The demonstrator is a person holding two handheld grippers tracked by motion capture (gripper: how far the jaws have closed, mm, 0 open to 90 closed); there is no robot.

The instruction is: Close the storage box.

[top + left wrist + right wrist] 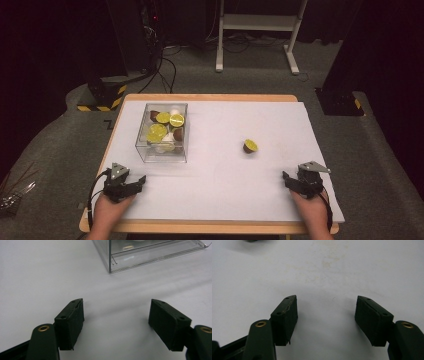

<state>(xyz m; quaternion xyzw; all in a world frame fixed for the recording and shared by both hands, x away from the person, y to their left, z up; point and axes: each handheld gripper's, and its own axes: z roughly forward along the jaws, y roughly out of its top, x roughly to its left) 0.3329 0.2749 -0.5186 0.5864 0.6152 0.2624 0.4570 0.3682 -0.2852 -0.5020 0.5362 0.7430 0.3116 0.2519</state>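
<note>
The left hand-held gripper (141,181) is resting near the surface's (225,180) front-left edge, jaws gaping and empty, just before the clear box (162,132) of halved fruit. The right hand-held gripper (286,177) is likewise spread wide, holding nothing, well apart from the lone fruit half (250,146) mid-surface.

Grey carpet (60,145) covers the floor around a wooden table (210,97) with a white top. A white metal stand (260,30) rises at upper centre; black-and-yellow striped blocks (102,97) sit upper left amid dark surroundings.
</note>
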